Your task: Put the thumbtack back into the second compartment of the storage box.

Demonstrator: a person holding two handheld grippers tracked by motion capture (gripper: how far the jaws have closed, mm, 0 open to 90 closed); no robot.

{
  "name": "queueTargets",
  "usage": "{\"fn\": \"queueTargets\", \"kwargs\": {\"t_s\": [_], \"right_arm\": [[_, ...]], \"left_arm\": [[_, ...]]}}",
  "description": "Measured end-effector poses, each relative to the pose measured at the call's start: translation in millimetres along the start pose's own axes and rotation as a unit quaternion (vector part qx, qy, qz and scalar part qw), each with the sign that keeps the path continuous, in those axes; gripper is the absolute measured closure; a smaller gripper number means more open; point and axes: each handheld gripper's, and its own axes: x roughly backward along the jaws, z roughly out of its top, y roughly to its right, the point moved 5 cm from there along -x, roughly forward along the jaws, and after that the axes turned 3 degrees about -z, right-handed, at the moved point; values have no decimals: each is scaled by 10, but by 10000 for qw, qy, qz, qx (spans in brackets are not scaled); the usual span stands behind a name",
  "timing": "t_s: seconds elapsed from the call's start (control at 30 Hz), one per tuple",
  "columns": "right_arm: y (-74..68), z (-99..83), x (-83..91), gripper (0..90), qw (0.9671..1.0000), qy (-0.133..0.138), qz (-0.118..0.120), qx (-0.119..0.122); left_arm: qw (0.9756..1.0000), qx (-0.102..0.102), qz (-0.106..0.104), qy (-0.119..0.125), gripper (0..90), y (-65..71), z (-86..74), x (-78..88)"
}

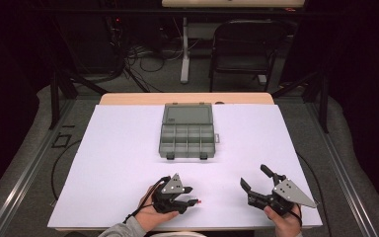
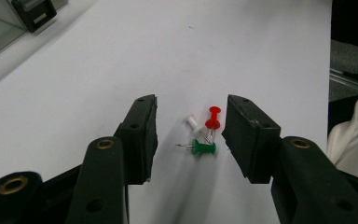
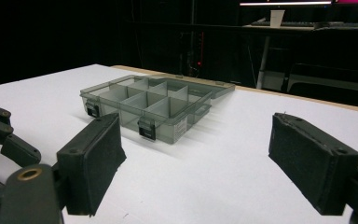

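Observation:
Three pushpins lie in a small heap on the white table sheet (image 1: 118, 163): a red one (image 2: 212, 116), a white one (image 2: 193, 124) and a green one (image 2: 204, 148). My left gripper (image 2: 191, 109) (image 1: 189, 196) is low over the sheet near the front edge. It is open, and the pins lie between its jaws without touching the pads. The red pin (image 1: 199, 201) shows just past its tips. To the right, my right gripper (image 1: 253, 175) (image 3: 196, 140) stands open with nothing in it, pointing at a grey compartment box (image 1: 187, 138) (image 3: 154, 105).
The box sits at mid-table with its clear lid (image 1: 187, 114) folded back and several compartments showing. One corner of the box (image 2: 9, 23) is visible far left. A folding chair (image 1: 244, 47) and a desk leg (image 1: 184, 49) stand beyond the table.

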Motion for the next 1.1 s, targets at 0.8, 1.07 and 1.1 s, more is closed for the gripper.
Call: {"fn": "queueTargets", "kwargs": {"t_s": [0.8,1.07,1.1], "right_arm": [[0,-9,-5,168,10000,-51,39,-29],[2,-9,-6,169,10000,-49,30,-30],[3,-10,-5,169,10000,-60,32,-28]], "left_arm": [[9996,-144,24,-259,680,13,-65,-59],[9995,-151,34,-262,688,19,-64,-57],[9995,-148,30,-271,689,18,-65,-54]]}}
